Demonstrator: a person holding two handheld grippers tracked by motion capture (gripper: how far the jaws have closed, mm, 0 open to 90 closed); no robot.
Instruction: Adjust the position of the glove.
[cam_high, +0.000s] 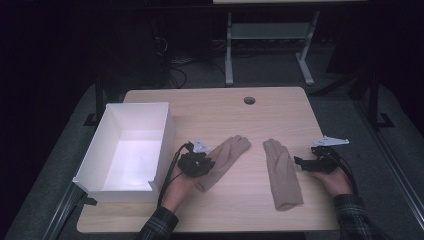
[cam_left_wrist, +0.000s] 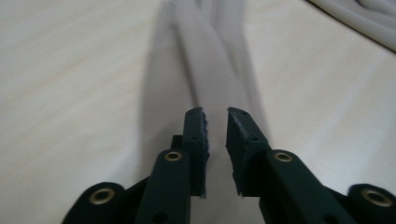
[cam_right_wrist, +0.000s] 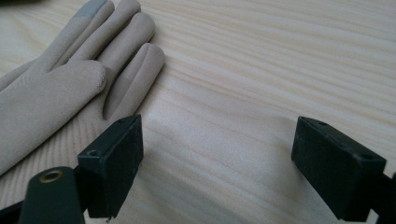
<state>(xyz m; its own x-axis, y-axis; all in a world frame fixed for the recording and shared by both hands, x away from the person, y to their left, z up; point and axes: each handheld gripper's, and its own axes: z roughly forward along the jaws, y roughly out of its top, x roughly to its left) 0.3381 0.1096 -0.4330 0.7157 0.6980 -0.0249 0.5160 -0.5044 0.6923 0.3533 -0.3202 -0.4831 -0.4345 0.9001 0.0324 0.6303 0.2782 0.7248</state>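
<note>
Two beige gloves lie flat on the wooden table (cam_high: 235, 210). The left glove (cam_high: 226, 154) points its fingers up and to the right, and my left gripper (cam_high: 206, 162) hovers over its cuff end. In the left gripper view the jaws of the left gripper (cam_left_wrist: 215, 114) stand a narrow gap apart above the blurred glove (cam_left_wrist: 210, 56), with nothing pinched between them. The right glove (cam_high: 282, 175) lies straighter, and my right gripper (cam_high: 301, 162) sits just to its right. It stands wide open (cam_right_wrist: 219, 135) over bare wood, with the glove's fingers (cam_right_wrist: 70, 74) off to one side.
An empty white box (cam_high: 167, 130) stands on the table's left side, close to my left hand. A round cable hole (cam_high: 249, 100) sits near the far edge. Fabric of the other glove (cam_left_wrist: 364, 18) crosses the left gripper view's top corner. A table frame (cam_high: 229, 50) stands on the floor behind.
</note>
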